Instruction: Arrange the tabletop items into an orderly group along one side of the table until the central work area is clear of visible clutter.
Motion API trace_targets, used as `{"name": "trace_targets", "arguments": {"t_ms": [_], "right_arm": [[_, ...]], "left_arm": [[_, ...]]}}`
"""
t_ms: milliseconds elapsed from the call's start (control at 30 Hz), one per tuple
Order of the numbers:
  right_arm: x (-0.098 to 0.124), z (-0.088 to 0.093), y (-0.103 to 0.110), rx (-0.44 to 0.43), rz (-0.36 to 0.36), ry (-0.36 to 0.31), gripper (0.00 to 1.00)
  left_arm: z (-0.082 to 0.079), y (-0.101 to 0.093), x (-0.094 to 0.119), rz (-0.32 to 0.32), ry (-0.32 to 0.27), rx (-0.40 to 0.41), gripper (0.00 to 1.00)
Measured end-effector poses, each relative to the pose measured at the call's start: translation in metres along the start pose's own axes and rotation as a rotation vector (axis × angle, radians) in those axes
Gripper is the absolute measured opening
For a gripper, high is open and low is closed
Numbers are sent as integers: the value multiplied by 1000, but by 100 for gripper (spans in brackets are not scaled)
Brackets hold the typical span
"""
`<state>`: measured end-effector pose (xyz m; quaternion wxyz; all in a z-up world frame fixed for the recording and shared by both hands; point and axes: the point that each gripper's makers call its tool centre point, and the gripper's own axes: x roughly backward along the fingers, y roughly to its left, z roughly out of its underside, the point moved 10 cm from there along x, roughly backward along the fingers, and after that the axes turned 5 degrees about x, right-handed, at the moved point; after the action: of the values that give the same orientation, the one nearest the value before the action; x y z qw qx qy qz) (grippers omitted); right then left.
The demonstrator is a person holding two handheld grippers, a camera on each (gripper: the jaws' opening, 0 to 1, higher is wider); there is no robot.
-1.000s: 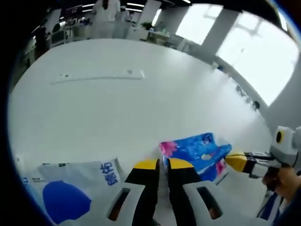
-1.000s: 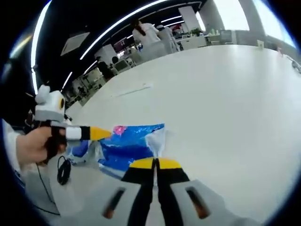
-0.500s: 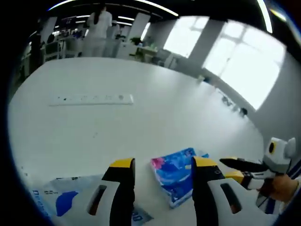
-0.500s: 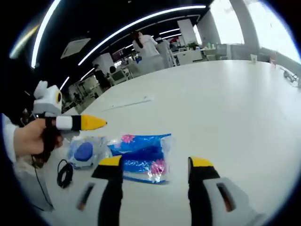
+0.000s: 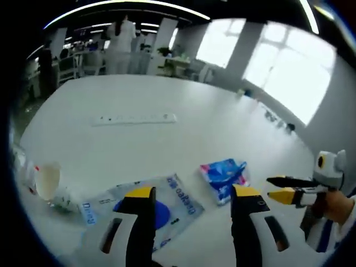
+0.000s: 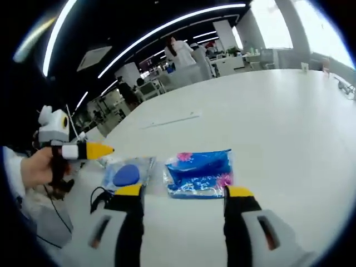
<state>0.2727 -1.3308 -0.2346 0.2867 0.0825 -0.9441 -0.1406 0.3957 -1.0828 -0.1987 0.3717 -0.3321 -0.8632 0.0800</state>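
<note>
Two low views across one white table [image 5: 167, 144]
The blue tissue pack [image 5: 224, 177] and the clear blue-printed bag [image 6: 127, 173] are seen closely from opposite sides by both cameras.

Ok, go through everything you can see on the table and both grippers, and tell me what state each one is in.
Left gripper: open, holding nothing.
Right gripper: open, holding nothing.
Blue floral packet: lying flat on the table, free of both grippers.
Clear packet with blue circle: lying flat beside the floral packet.
Power strip: lying flat farther across the table.
Black cable: loose, near the table edge.
</note>
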Motion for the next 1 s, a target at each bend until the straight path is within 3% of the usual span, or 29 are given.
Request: {"name": "trace_targets", "arguments": {"t_ms": [367,600,733,1000], "right_arm": [[5,-2,18,-2,-15,-3,52],[2,-4,23,-15,-14,3,52],[-4,-5,26,6,-33,24,52],[-21,1,36,-1,-77,80,47]], "left_arm": [[9,27,34,-30,-24,48,44],[15,34,42,-40,-37,55,49],[21,41,50,-58,-37,34,48],[39,66,66,-116,-26,92,48]]}}
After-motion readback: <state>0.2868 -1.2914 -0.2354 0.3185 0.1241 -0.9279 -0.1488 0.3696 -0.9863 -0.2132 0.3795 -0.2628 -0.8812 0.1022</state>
